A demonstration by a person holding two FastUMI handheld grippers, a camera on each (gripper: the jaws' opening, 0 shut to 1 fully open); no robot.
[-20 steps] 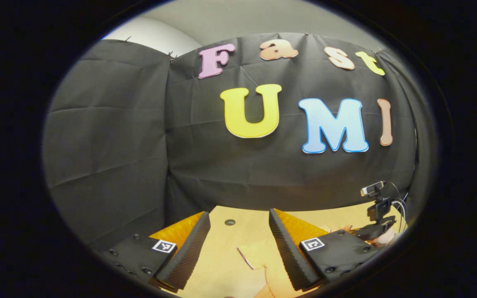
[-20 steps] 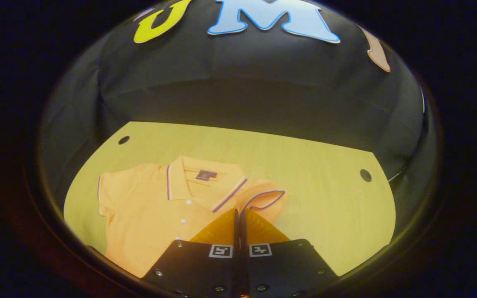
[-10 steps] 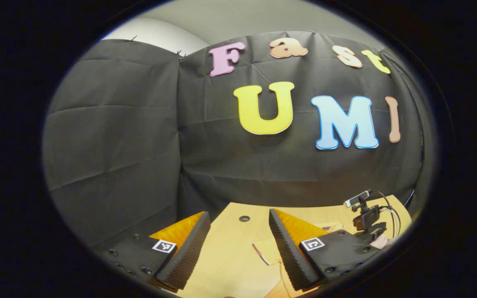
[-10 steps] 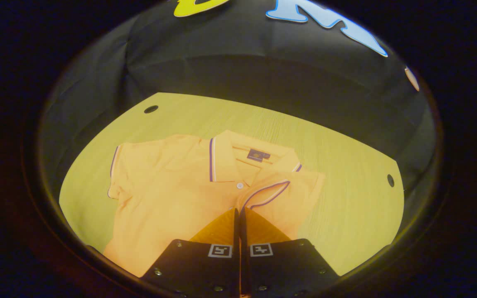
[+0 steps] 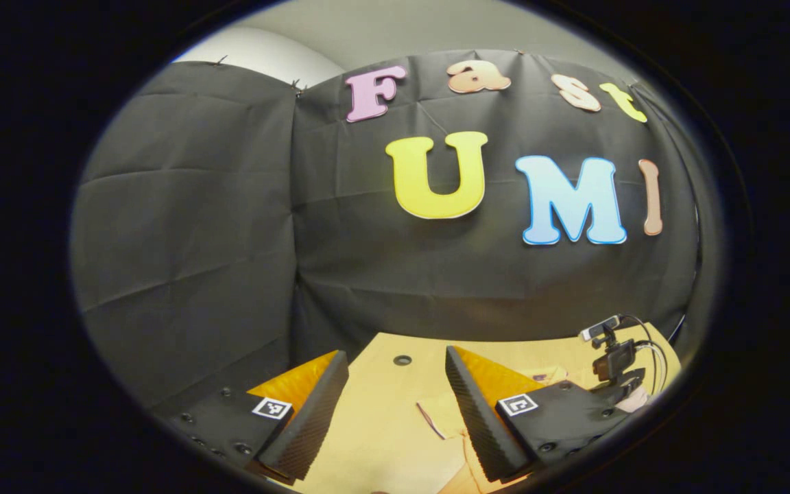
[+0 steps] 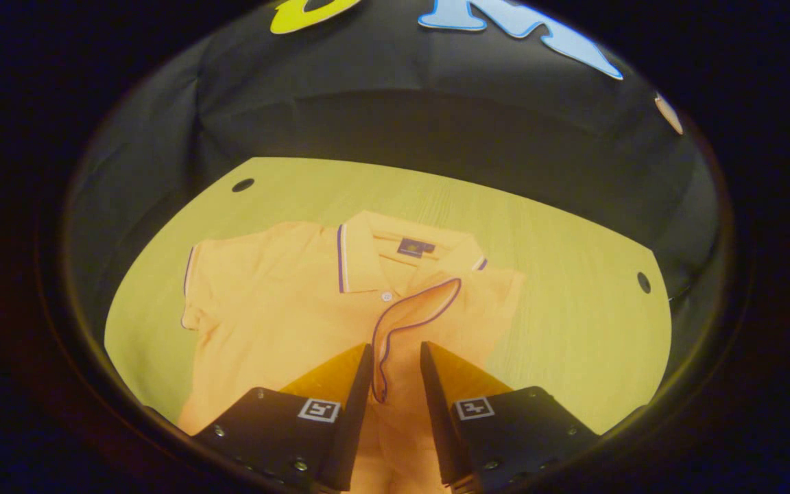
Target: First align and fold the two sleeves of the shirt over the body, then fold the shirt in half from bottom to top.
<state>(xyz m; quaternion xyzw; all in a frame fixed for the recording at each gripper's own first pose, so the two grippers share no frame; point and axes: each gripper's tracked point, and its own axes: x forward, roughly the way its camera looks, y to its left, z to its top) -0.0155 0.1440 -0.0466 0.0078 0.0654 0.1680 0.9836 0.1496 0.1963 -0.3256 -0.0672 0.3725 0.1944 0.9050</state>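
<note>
1. One orange polo shirt (image 6: 278, 309), flat on wooden bench (image 6: 573, 329), centre of right gripper view; collar toward top of frame, one sleeve (image 6: 415, 309) folded over body, purple-trimmed cuff lying between fingers.
2. Right gripper (image 6: 396, 357), bottom centre of right gripper view; fingers parted, gripping nothing, sleeve cuff in gap.
3. Left gripper (image 5: 395, 391), bottom of left gripper view; fingers wide apart, empty, above bench edge and small patch of shirt.
4. Other gripper (image 5: 614, 357), lower right of left gripper view, cabled.
</note>
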